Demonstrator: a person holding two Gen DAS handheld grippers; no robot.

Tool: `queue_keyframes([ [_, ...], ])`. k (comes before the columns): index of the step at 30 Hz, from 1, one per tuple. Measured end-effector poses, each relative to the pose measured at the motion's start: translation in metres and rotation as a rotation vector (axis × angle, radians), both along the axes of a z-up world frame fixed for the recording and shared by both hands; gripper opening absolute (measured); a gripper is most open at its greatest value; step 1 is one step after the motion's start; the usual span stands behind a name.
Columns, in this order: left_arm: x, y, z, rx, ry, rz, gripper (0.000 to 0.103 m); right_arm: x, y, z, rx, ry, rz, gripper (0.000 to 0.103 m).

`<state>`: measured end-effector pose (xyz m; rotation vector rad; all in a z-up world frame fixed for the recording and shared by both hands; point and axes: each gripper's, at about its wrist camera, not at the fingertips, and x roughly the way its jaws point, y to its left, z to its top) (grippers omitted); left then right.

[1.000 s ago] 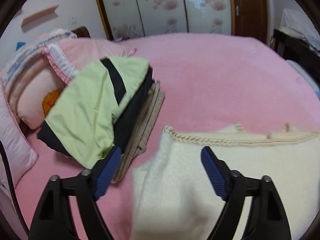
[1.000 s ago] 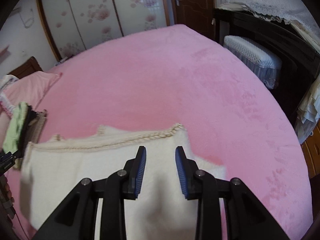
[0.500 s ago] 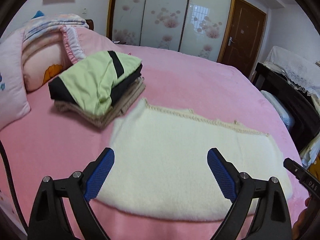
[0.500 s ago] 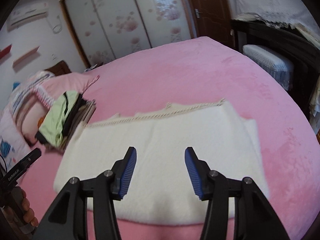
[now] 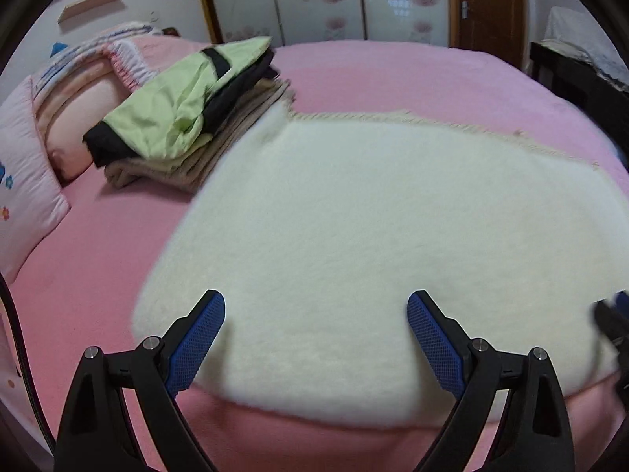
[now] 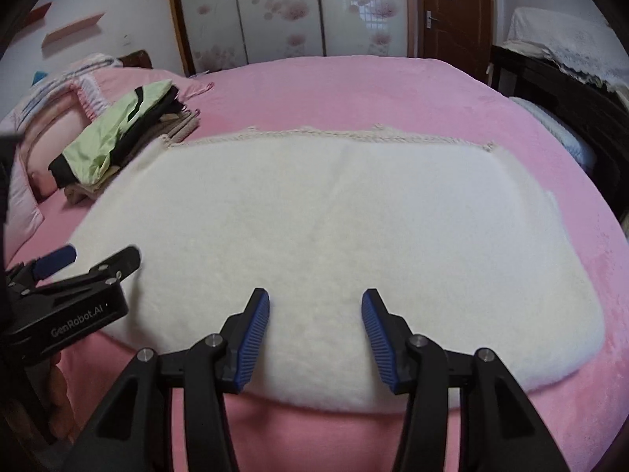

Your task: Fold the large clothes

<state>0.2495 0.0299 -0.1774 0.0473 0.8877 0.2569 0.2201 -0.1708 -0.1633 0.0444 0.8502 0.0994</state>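
Far to my left the pink pillows [image 5: 70, 118] lean at the head of the bed, and just in front of them sits a pile of folded clothes [image 5: 184, 118], a light green and black garment on top of beige ones. The near corner of that pile touches, or lies just beside, the far left corner of the cream fleece garment [image 5: 373, 228]; I cannot tell which. The garment lies spread flat across the pink bedspread [image 5: 393, 74], its braided beige trim [image 6: 334, 133] running along the far edge and its near edge close to the bed's front edge. My left gripper [image 5: 316, 338] hangs over the garment's near left part with its blue pads spread wide apart and nothing between them but the fleece below; the pads press on nothing. In the right wrist view that same gripper shows at the left edge, above the garment's left border. My right gripper [image 6: 315, 334] hangs over the near middle of the garment, its jaws about half apart after having just been opening, with only the fleece surface seen between the pads and no cloth pinched. To the right the bedspread runs bare to the bed's edge, and beyond it stands dark furniture [image 6: 550, 78] draped with white lace.
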Motion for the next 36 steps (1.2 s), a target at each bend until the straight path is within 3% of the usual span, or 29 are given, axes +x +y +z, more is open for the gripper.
queue_keyframes([
  [3,-0.005,0.029,-0.004,-0.057,-0.005,0.054,0.094,-0.001,-0.032,-0.004,-0.063,0.008,-0.101,0.049],
  [7,-0.011,0.058,-0.006,-0.05,-0.01,0.121,0.094,-0.007,-0.097,-0.01,-0.061,0.034,-0.279,0.049],
  [10,-0.015,0.073,-0.01,-0.032,-0.001,0.163,0.097,-0.017,-0.137,-0.013,-0.028,0.041,-0.361,0.026],
  [11,-0.016,0.082,-0.013,-0.068,0.004,0.181,0.099,-0.02,-0.144,-0.013,-0.024,0.041,-0.372,0.013],
  [12,-0.017,0.09,-0.014,-0.099,0.004,0.198,0.099,-0.022,-0.148,-0.013,-0.021,0.044,-0.379,0.006],
  [16,-0.022,0.107,-0.019,-0.211,0.008,0.24,0.101,-0.024,-0.146,-0.017,-0.022,0.053,-0.411,0.006],
  [21,-0.02,0.106,-0.016,-0.198,0.024,0.234,0.101,-0.02,-0.138,-0.018,-0.036,0.074,-0.458,0.01],
  [25,-0.022,0.108,-0.011,-0.233,0.051,0.233,0.101,-0.017,-0.14,-0.015,-0.02,0.104,-0.458,0.01],
  [36,-0.046,0.087,0.046,-0.271,0.005,0.164,0.101,-0.032,-0.137,0.007,0.107,0.139,-0.479,0.013],
])
